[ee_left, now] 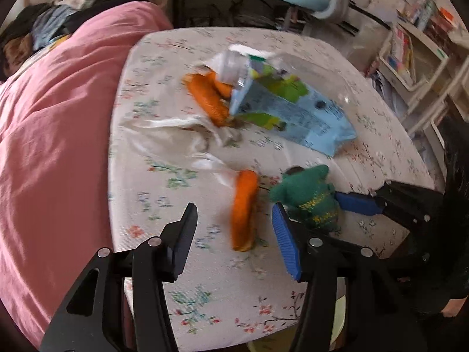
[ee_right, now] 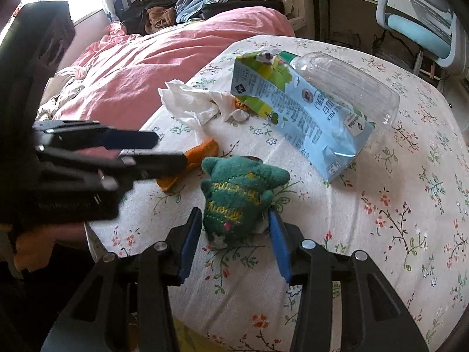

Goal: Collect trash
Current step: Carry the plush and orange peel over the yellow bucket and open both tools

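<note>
Worktop [ee_right: 381, 234] has a floral cloth, with the trash spread over its middle. Containers: one blue-green milk carton [ee_right: 296, 111] lying on its side, top flaps torn open, inside not visible; one clear plastic bottle [ee_right: 346, 85] lying on its side touching the carton's far edge, looks empty. Crumpled white tissue [ee_right: 187, 102] sits just left of the carton, one clump from the right wrist view; the left wrist view shows it strung out in several pieces [ee_left: 176, 135]. Orange peel: three pieces in the left wrist view, two by the carton's torn end [ee_left: 209, 96] and one long strip [ee_left: 243, 208] near the camera. One green knitted toy [ee_right: 240, 196] with yellow stitching sits on the cloth just beside that strip. Right hand-held gripper [ee_right: 234, 228] straddles the toy with both blue pads at its flanks; cannot tell whether they press it. Left hand-held gripper [ee_left: 231, 226] is released, jaws apart over the long peel strip, nothing clamped. Pink bed cover [ee_right: 164, 55] lies beyond the worktop's left edge.
</note>
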`<state>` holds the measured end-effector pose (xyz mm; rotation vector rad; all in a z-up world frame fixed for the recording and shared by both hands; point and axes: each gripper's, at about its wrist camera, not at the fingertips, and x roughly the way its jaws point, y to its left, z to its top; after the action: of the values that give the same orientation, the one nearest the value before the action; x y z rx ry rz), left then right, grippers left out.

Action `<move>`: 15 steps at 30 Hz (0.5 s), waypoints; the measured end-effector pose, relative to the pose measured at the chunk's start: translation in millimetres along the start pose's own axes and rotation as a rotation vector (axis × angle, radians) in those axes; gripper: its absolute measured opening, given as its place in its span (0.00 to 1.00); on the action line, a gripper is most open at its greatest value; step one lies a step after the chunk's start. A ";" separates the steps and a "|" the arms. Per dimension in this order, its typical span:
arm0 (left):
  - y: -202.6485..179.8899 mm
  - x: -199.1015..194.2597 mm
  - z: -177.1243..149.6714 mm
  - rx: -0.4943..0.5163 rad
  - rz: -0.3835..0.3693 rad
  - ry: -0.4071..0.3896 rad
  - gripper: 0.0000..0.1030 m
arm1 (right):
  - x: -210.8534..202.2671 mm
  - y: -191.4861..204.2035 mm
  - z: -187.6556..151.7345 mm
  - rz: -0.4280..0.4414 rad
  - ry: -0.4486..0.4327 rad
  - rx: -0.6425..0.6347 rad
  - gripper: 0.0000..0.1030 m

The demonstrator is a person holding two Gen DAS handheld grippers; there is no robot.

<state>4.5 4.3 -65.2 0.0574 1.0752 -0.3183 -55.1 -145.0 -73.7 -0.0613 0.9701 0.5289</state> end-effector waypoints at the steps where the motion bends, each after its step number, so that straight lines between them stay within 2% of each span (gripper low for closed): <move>1: -2.6 3.4 0.3 0.009 0.002 0.007 0.49 | -0.1 -0.5 -0.1 0.003 -0.001 0.001 0.44; 2: -5.0 7.9 0.6 0.017 0.002 0.017 0.45 | -0.3 -0.6 -0.5 0.005 -0.002 0.002 0.44; 3: -7.0 11.1 0.5 0.023 -0.001 0.027 0.32 | -0.3 -0.6 -0.8 0.004 -0.004 0.002 0.43; 5: -12.2 12.7 0.4 0.050 0.018 0.028 0.15 | -0.5 -2.1 -1.0 0.001 -0.010 0.005 0.37; 9: -14.6 0.4 0.4 0.056 0.011 -0.007 0.15 | -2.2 -5.6 -2.8 0.005 -0.017 0.009 0.32; 15: -4.6 -30.7 3.1 0.010 -0.012 -0.087 0.14 | -10.7 -4.9 -3.1 0.005 -0.040 0.016 0.32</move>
<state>-7.5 6.3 -36.4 0.0453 0.9878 -0.3338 -60.1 -154.5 -67.8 -0.0335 0.9358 0.5249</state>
